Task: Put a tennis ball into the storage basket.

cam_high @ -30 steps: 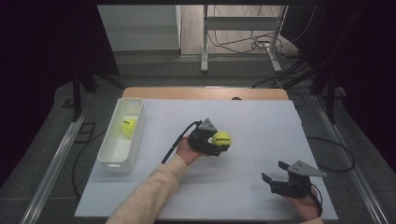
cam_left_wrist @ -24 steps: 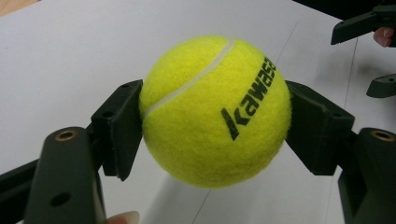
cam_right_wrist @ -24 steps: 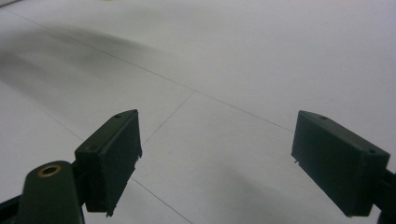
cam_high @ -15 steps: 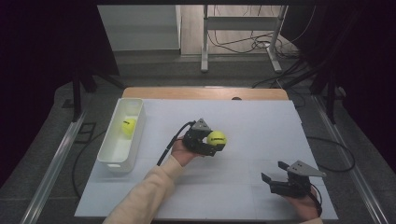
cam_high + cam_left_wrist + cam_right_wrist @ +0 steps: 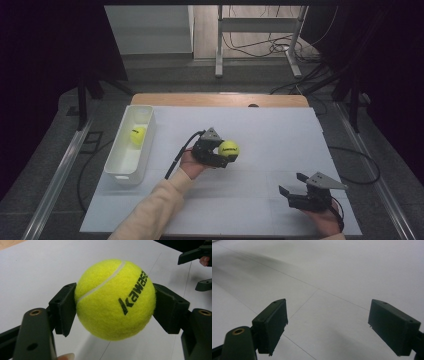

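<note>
- The left gripper (image 5: pixel 226 150) is clamped on a yellow tennis ball (image 5: pixel 228 149); seen from above, they sit near the middle of the white table (image 5: pixel 280 135).
- In the left gripper view the ball (image 5: pixel 115 300) fills the gap between the two black jaws, one pad pressing at its 9 o'clock side and the other at its 3 o'clock side. It hangs clear of the table, with its shadow below it.
- Black lettering runs across the ball's right half, and a white seam curves over its top left.
- The right gripper (image 5: pixel 294 184) rests at about 4 o'clock from the ball, well apart from it, near the table's near right corner. Its jaws stand wide apart with nothing between them; the right gripper view has bare table (image 5: pixel 337 270) in the gap.
- A white bin (image 5: pixel 120 165) lies at 9 o'clock from the held ball, along the table's left edge.
- A second ball (image 5: pixel 137 135) lies inside the bin, toward its far end.
</note>
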The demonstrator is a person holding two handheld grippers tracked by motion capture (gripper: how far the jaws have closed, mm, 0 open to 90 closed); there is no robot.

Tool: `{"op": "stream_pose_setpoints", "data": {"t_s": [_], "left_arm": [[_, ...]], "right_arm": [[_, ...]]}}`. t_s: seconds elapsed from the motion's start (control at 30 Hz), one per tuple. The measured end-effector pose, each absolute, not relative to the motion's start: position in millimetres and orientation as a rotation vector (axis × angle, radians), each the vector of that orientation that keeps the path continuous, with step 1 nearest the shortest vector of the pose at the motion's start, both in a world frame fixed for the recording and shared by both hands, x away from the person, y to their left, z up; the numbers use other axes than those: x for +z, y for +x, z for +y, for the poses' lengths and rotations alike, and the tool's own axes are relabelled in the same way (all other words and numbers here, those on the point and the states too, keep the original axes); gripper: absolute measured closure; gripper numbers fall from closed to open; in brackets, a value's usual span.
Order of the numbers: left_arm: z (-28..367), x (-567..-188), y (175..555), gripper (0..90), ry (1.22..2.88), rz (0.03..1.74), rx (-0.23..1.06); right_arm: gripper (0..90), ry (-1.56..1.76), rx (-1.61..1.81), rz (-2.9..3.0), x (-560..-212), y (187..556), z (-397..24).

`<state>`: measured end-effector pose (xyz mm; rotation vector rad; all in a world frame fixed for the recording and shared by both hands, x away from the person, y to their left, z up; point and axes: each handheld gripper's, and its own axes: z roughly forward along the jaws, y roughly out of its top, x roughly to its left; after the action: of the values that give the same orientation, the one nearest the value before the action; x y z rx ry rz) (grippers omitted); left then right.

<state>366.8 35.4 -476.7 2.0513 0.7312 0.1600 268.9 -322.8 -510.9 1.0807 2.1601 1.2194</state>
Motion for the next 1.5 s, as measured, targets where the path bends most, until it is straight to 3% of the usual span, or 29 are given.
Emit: {"op": "stream_pose_setpoints", "data": {"t_s": [1.5], "left_arm": [[90,-453,349,26.8,1.978,0.766,0.216]], "right_arm": [[16.5,1.093,1.203,2.147,-511,269,-323]]}}
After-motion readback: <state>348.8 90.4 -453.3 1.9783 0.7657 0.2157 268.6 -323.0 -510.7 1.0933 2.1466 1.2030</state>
